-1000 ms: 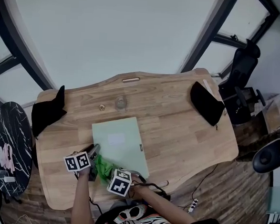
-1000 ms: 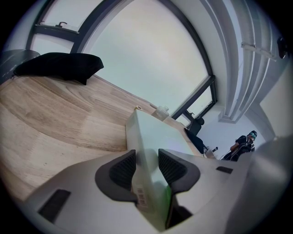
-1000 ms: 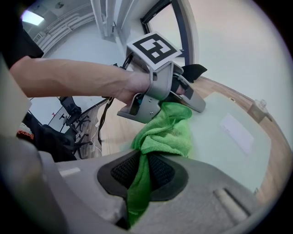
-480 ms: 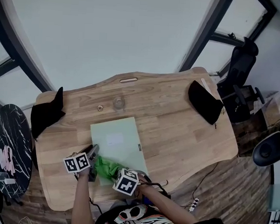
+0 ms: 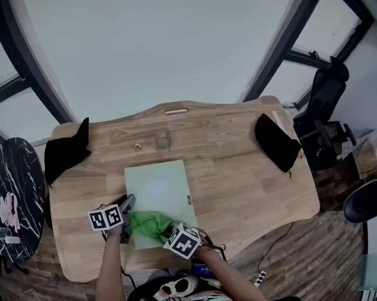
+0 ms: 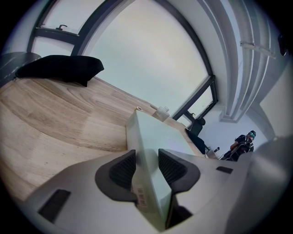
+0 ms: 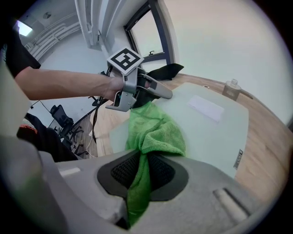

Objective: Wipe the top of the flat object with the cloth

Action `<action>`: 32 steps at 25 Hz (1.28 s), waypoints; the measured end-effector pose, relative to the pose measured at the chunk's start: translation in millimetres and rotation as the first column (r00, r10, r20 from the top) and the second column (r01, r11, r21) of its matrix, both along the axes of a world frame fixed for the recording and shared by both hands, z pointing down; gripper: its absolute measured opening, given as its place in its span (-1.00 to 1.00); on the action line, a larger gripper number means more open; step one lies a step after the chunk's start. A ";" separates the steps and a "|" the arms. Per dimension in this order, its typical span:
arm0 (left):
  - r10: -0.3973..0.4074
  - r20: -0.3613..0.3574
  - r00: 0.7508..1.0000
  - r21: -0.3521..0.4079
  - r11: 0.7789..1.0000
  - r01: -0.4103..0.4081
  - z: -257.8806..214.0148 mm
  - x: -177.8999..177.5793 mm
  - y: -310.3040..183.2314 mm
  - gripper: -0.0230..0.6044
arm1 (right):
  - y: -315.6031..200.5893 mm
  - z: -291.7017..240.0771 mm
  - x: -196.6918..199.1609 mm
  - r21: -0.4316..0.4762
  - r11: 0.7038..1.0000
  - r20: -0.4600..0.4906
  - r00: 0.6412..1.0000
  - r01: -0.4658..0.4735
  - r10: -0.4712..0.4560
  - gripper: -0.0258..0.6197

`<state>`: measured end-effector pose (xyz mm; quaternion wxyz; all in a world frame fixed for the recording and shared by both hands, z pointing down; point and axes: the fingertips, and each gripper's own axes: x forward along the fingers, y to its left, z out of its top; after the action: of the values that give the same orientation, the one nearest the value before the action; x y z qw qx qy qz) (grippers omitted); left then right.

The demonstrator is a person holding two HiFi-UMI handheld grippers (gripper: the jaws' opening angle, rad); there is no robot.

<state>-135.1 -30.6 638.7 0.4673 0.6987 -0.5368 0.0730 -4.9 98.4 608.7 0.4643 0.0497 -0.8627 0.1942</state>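
A pale green flat box (image 5: pixel 158 195) lies on the wooden table (image 5: pixel 251 177), with a white label on its top. My left gripper (image 5: pixel 124 217) is shut on the box's near left corner; in the left gripper view the box's edge (image 6: pixel 147 151) runs between the two pads (image 6: pixel 123 168). My right gripper (image 5: pixel 167 232) is shut on a bright green cloth (image 5: pixel 146 223), which lies bunched on the near end of the box. In the right gripper view the cloth (image 7: pixel 155 131) hangs from the pads (image 7: pixel 161 171) onto the box top (image 7: pixel 215 123), close to the left gripper (image 7: pixel 147 97).
A small clear bottle (image 5: pixel 163 140) and a small round thing (image 5: pixel 137 147) stand beyond the box. Black cloth items lie at the table's left end (image 5: pixel 65 152) and right end (image 5: pixel 276 143). A round marble side table (image 5: pixel 8 198) is at left, an office chair (image 5: pixel 324 92) at right.
My right gripper has dragged the green cloth to the right along the near end of the box. The left gripper has stayed on the box's corner.
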 end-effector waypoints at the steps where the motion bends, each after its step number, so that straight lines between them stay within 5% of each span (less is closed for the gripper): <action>1: -0.001 -0.002 1.000 0.002 1.000 0.001 -0.3 0.7 -0.4 -0.43 | -1.9 0.0 3.9 -0.001 1.000 0.001 1.000 -0.011 0.011 -0.74; 22: -0.012 -0.029 0.999 0.013 1.000 0.013 -2.6 3.5 -0.9 -0.43 | -37.5 0.1 62.8 -0.049 0.964 0.015 0.965 -0.261 0.262 -0.74; 32: -0.020 -0.021 1.000 0.025 0.999 0.020 -1.9 0.8 -0.4 -0.43 | -44.7 5.1 63.8 -0.005 0.972 -0.042 0.971 -0.235 0.235 -0.74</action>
<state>-134.3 -31.1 636.7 0.4648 0.6999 -0.5396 0.0542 58.9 53.7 613.7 0.4560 0.1532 -0.8400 0.2510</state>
